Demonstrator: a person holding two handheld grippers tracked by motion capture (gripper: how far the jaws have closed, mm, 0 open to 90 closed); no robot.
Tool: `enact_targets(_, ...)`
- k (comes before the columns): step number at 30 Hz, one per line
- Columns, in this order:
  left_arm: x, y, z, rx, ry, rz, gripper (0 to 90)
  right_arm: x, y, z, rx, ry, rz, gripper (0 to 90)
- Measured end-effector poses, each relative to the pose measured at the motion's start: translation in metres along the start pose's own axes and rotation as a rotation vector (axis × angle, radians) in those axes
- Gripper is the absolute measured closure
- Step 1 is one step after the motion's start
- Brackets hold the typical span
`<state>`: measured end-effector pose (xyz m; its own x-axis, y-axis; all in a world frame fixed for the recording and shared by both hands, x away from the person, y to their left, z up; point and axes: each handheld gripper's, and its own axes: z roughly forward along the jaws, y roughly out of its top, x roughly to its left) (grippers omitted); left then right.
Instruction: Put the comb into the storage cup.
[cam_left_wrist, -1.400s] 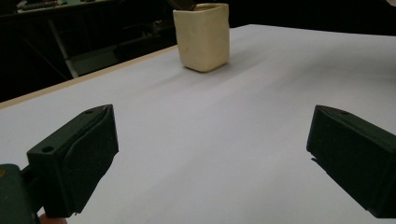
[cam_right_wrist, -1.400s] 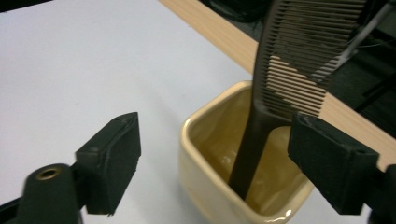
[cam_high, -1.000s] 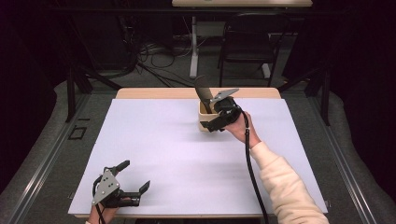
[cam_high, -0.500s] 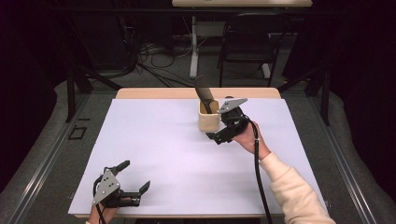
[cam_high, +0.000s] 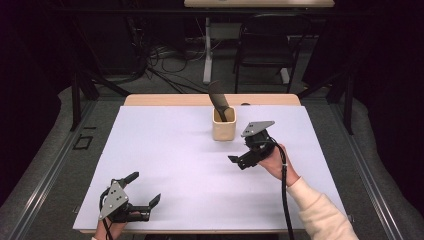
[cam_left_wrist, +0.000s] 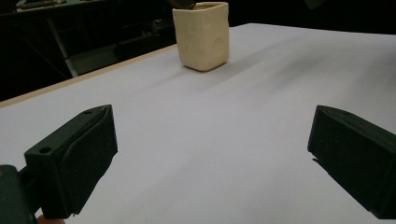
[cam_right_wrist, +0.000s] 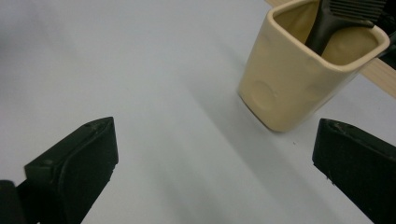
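A: Status on the cup?

B: Cream, square-ish, upright at the far middle of the white table, just short of its wooden back edge. A black spatula stands in it handle-down, head leaning out over the rim to the far left. Looks parked there as tool storage.

A: Grippers?

B: Right gripper is near the cup, to its right and a bit closer to the person, not touching it. Jaws wide apart, nothing between them. Its own view has the cup just ahead, right of centre, so it's lined up loosely at best.

A: Left?

B: Left gripper sits low at the near left corner, well apart from the cup. Jaws spread, empty. Reads as idle.

A: Obstructions?

B: None on the table between either gripper and the cup. Only snag I'd expect: the leaning spatula head overhangs the rim. Chair and cables beyond the table, irrelevant.
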<state>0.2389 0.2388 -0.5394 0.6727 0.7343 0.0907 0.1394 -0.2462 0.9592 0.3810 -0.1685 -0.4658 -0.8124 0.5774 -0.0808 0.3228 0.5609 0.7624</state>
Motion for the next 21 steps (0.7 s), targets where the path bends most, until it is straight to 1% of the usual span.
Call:
enact_targets(10, 0.000, 0.000, 0.000, 0.003, 0.000, 0.002, 1.4, 0.007, -0.024, -0.008, 0.002, 0.002, 0.020, 0.0)
enact_targets(11, 0.000, 0.000, 0.000, 0.003, 0.000, 0.004, 1.4, 0.008, -0.026, -0.007, 0.004, 0.003, 0.026, 0.0)
enact_targets(16, 0.000, 0.000, 0.000, 0.001, 0.001, 0.003, 1.3, 0.014, -0.039, -0.006, 0.030, 0.008, 0.025, 0.0)
enact_targets(21, 0.000, 0.000, 0.000, -0.002, 0.000, 0.004, 1.3, 0.020, -0.049, -0.006, 0.029, 0.002, 0.032, 0.0)
